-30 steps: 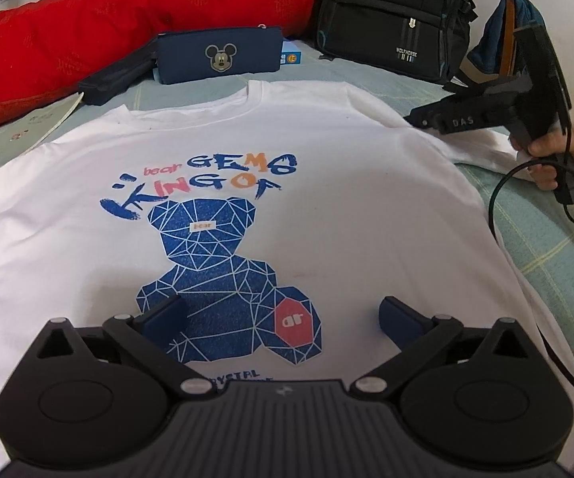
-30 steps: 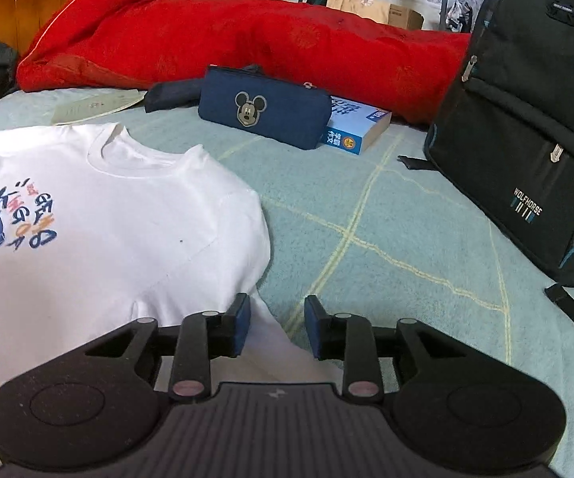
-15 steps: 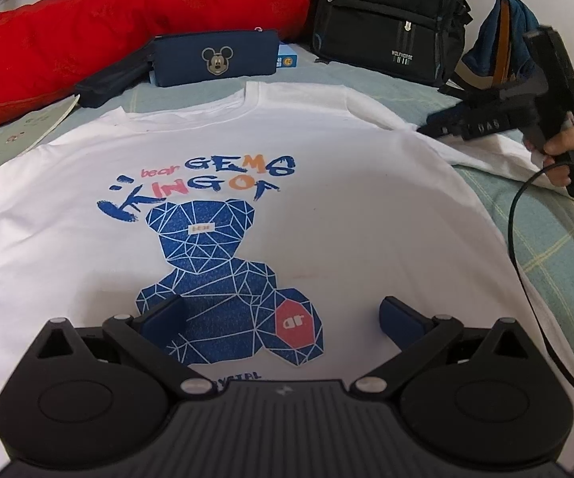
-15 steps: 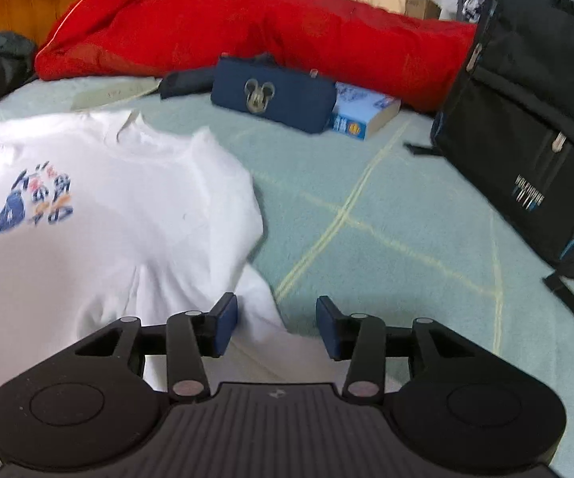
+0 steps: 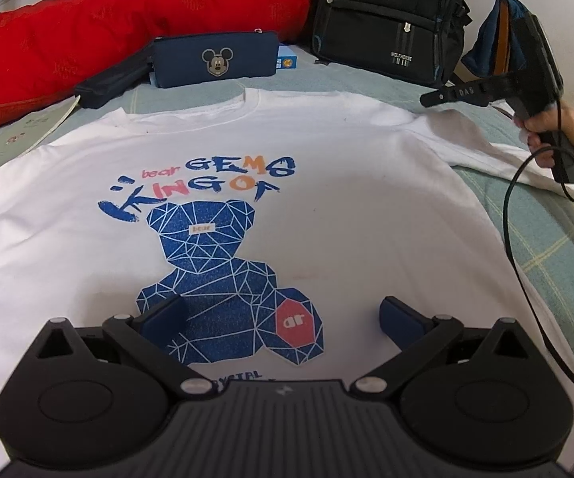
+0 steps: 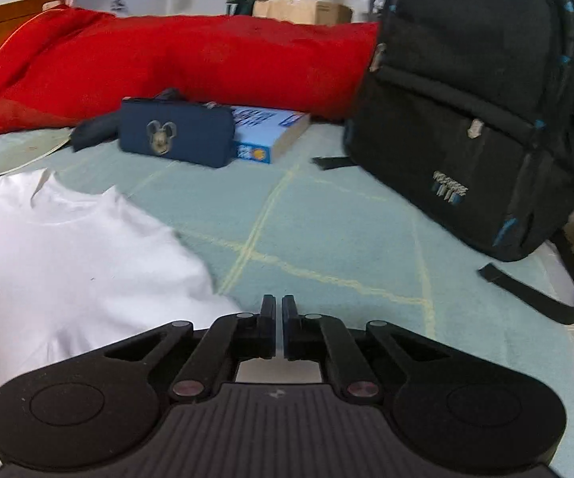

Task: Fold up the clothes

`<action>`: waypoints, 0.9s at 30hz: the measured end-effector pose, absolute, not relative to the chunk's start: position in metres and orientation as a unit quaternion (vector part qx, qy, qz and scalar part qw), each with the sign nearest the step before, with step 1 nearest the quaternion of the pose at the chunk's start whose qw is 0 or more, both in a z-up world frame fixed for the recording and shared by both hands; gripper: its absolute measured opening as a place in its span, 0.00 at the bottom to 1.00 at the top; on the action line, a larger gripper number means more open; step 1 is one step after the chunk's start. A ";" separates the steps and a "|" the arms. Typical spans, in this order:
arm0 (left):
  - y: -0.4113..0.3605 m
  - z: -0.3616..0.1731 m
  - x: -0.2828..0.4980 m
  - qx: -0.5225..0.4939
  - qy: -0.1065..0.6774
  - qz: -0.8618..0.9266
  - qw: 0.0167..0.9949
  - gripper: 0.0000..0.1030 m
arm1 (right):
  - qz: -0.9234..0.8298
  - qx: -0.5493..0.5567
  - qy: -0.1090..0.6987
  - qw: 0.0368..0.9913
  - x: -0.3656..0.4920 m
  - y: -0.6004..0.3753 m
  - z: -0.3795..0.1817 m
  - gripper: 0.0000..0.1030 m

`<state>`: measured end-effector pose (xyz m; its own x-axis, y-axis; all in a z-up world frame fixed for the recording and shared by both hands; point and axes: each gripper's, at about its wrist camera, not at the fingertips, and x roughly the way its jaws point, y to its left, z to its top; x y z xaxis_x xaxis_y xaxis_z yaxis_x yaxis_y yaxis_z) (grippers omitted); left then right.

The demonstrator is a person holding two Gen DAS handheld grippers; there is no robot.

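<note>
A white T-shirt [image 5: 346, 207] with a blue bear print lies flat, face up, on the bed. My left gripper [image 5: 283, 314] hovers over its lower front, open wide, with the bear's legs showing between the fingers. A hand [image 5: 546, 127] holds my right gripper [image 5: 426, 99] in the air above the shirt's right shoulder, and the sleeve [image 5: 486, 147] lies flat beneath it. In the right wrist view the right gripper [image 6: 278, 310] is shut with nothing between its fingers. It sits past the shirt's [image 6: 67, 271] edge, over green sheet.
A red quilt [image 5: 87, 40] runs along the back. In front of it lie a navy pencil case [image 5: 215, 59] and a book [image 6: 271, 131]. A black backpack [image 6: 466, 119] stands at the back right. The right gripper's cable [image 5: 510, 219] hangs over the green sheet [image 6: 327, 239].
The right gripper's jaws came together from standing apart, and it rose a little off the sleeve. The left gripper and the shirt have stayed put.
</note>
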<state>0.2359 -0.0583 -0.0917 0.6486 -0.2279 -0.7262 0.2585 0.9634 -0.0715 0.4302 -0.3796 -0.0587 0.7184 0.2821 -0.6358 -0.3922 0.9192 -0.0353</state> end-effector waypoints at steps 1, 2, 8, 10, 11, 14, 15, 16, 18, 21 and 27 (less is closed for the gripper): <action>-0.058 -0.092 0.236 0.018 0.397 -0.135 0.908 0.99 | 0.184 -0.074 0.325 0.925 0.429 -0.381 -0.055 0.10; -0.057 -0.092 0.236 0.017 0.396 -0.135 0.908 0.99 | 0.190 -0.057 0.323 0.925 0.427 -0.382 -0.052 0.12; -0.055 -0.090 0.234 0.012 0.395 -0.137 0.909 0.99 | 0.264 0.029 0.372 0.890 0.425 -0.361 -0.045 0.29; -0.053 -0.090 0.234 0.007 0.394 -0.138 0.909 0.99 | 0.278 0.035 0.396 0.875 0.432 -0.344 -0.053 0.36; -0.052 -0.089 0.234 0.004 0.394 -0.140 0.909 0.99 | 0.269 0.028 0.405 0.873 0.439 -0.332 -0.060 0.38; -0.051 -0.091 0.234 0.005 0.393 -0.141 0.909 0.99 | 0.204 -0.027 0.405 0.891 0.460 -0.305 -0.084 0.39; -0.051 -0.091 0.234 0.007 0.393 -0.142 0.909 0.99 | 0.198 -0.014 0.398 0.896 0.467 -0.304 -0.087 0.43; -0.051 -0.091 0.234 0.007 0.393 -0.142 0.908 0.99 | 0.193 0.001 0.391 0.900 0.475 -0.305 -0.089 0.45; -0.050 -0.089 0.235 0.003 0.396 -0.141 0.907 0.99 | 0.179 0.019 0.393 0.902 0.480 -0.315 -0.079 0.47; -0.048 -0.089 0.235 -0.005 0.395 -0.143 0.907 0.99 | 0.167 0.043 0.394 0.903 0.476 -0.336 -0.056 0.53; -0.049 -0.091 0.231 0.007 0.390 -0.144 0.909 0.99 | 0.171 0.079 0.391 0.901 0.414 -0.410 -0.020 0.69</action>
<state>0.2306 -0.0494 -0.0910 0.6540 -0.2566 -0.7116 0.2677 0.9583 -0.0995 0.4145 -0.4102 -0.0197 0.6358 0.3695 -0.6777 -0.2464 0.9292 0.2754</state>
